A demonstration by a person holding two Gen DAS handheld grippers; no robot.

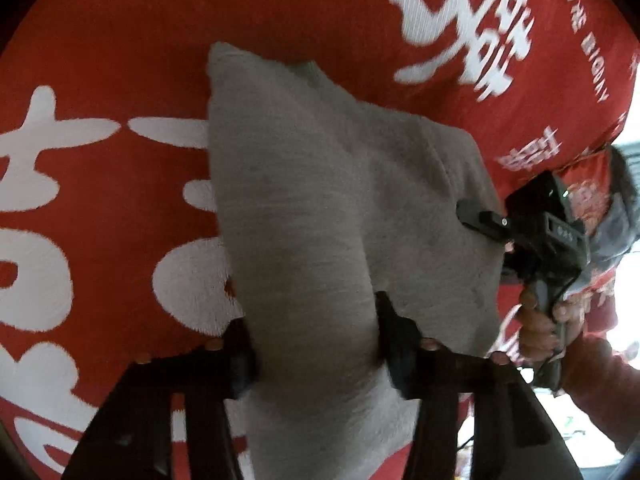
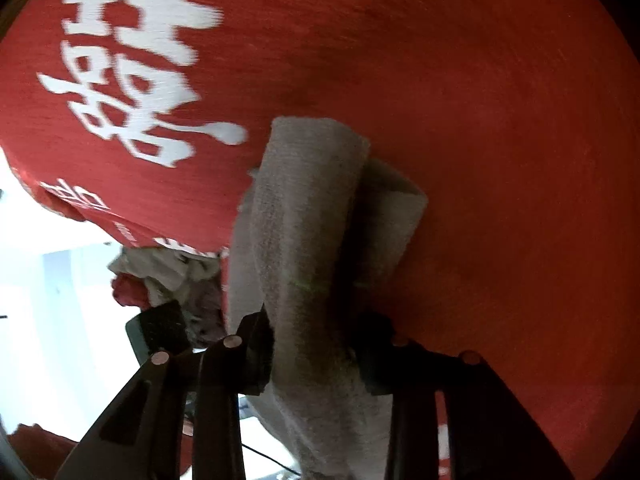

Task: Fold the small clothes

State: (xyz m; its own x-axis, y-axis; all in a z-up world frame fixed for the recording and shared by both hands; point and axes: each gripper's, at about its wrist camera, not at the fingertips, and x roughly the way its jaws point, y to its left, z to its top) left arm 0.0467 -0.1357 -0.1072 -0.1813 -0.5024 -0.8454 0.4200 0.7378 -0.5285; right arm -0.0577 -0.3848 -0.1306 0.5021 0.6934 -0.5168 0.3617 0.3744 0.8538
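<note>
Both grippers pinch the small grey cloth above the red cloth with white letters: the left gripper squeezes one bunched end, the right gripper the other. It looks soft, light and floppy, so holding it near the corners seems best.

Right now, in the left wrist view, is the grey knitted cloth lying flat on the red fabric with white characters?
No, the grey knitted cloth is bunched between the left gripper's fingers and bulges up in folds.
</note>
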